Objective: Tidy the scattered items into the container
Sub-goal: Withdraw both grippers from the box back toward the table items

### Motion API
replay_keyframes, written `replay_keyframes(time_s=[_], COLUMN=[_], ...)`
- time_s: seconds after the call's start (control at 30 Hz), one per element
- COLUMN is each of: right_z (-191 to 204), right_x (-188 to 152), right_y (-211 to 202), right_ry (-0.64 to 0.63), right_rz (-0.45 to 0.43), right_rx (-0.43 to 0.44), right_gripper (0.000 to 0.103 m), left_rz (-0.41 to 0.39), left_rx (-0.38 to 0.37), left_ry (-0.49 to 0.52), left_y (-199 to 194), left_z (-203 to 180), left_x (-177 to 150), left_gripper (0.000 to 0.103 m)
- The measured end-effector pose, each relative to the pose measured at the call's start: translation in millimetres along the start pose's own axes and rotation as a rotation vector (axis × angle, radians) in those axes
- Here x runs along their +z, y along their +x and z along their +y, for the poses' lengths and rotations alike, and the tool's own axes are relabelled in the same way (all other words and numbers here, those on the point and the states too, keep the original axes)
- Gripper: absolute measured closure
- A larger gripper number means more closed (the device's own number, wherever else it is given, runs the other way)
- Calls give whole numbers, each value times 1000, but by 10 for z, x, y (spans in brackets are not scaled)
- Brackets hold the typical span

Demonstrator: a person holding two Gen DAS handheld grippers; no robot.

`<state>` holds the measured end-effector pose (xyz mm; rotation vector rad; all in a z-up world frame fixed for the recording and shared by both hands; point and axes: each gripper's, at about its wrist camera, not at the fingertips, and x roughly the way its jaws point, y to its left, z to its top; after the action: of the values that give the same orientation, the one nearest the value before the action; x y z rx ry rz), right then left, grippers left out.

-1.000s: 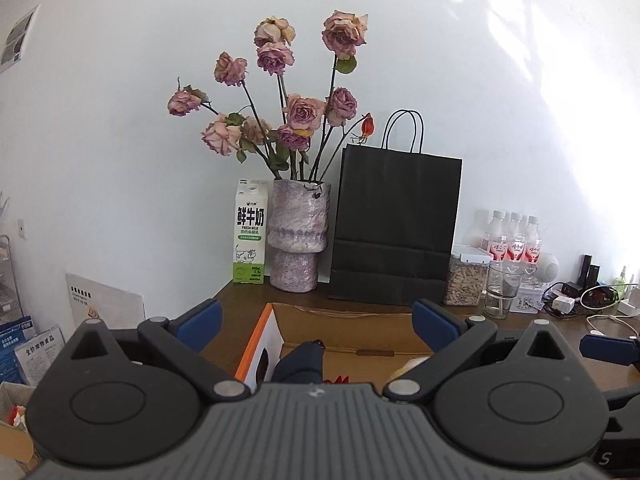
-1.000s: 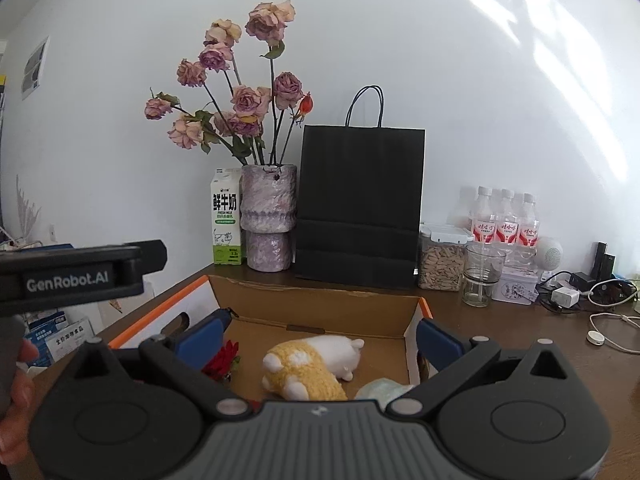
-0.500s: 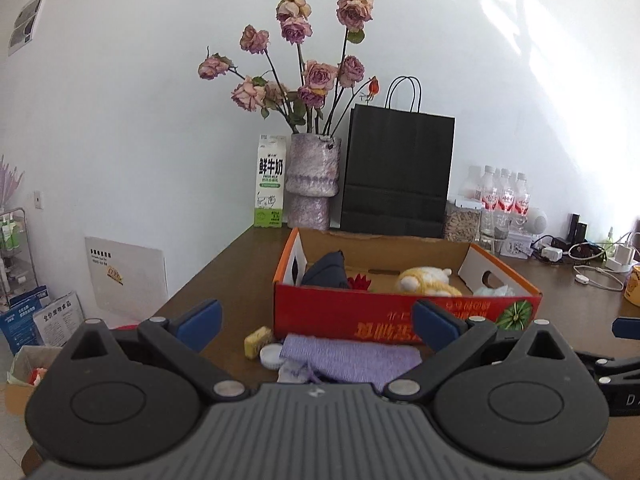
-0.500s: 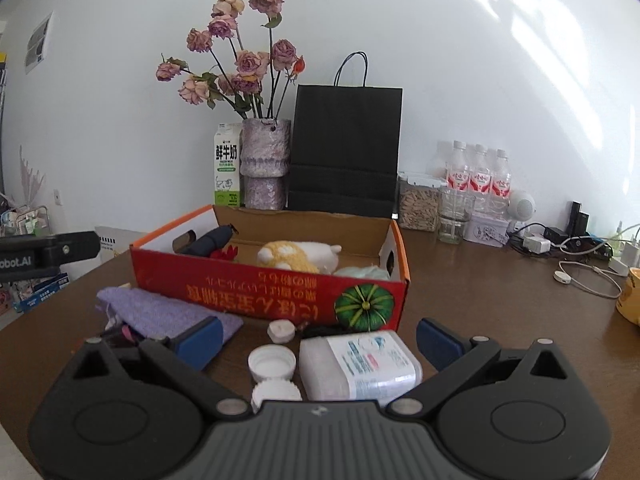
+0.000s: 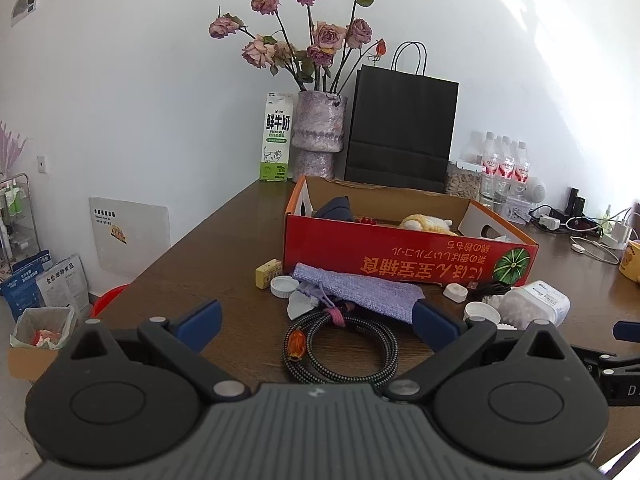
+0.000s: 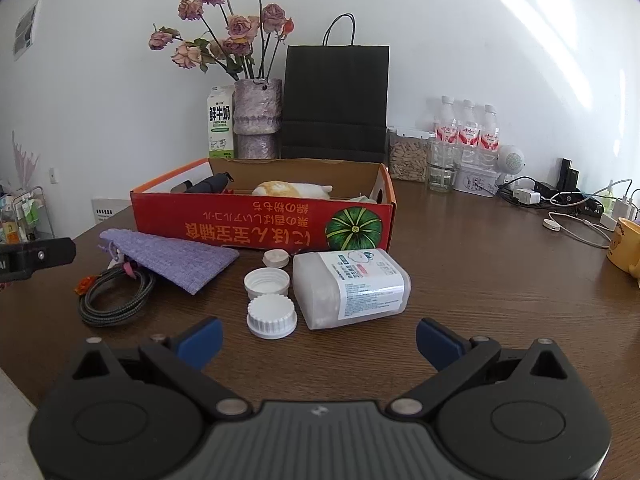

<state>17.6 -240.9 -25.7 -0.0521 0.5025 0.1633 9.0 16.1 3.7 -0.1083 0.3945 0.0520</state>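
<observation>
- Step in hand, as I judge it: choosing the next loose item; some things already sit in the box (image 6: 260, 226).
- Right gripper (image 6: 318, 338) gapes empty; the jar (image 6: 350, 286) lies just above it, mid-frame (caps beside it).
- Left gripper (image 5: 316, 322) is likewise spread, the cable (image 5: 340, 350) between its tips, low centre.
- Next: lower and close.

A red cardboard box (image 6: 260, 226) stood open on the table, holding a plush toy (image 6: 292, 189). Before it lay a purple pouch (image 6: 176, 256), coiled cable (image 6: 116, 296), white caps (image 6: 267, 282) and a toppled plastic jar (image 6: 352, 288).
</observation>
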Motion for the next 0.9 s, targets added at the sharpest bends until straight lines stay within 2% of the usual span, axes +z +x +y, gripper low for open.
replay_keyframes(time_s=[0.7, 0.9], right_z=[-45, -38], right_x=[-108, -117], right_y=[208, 271], right_ry=[23, 23], right_rz=[71, 87], right_rx=[-7, -5], right_gripper=[0, 0], left_rz=[91, 141], left_rx=[-4, -17], left_ry=[26, 43], left_y=[183, 307], left_z=[-45, -74], left_x=[-135, -171], left_gripper=[0, 0])
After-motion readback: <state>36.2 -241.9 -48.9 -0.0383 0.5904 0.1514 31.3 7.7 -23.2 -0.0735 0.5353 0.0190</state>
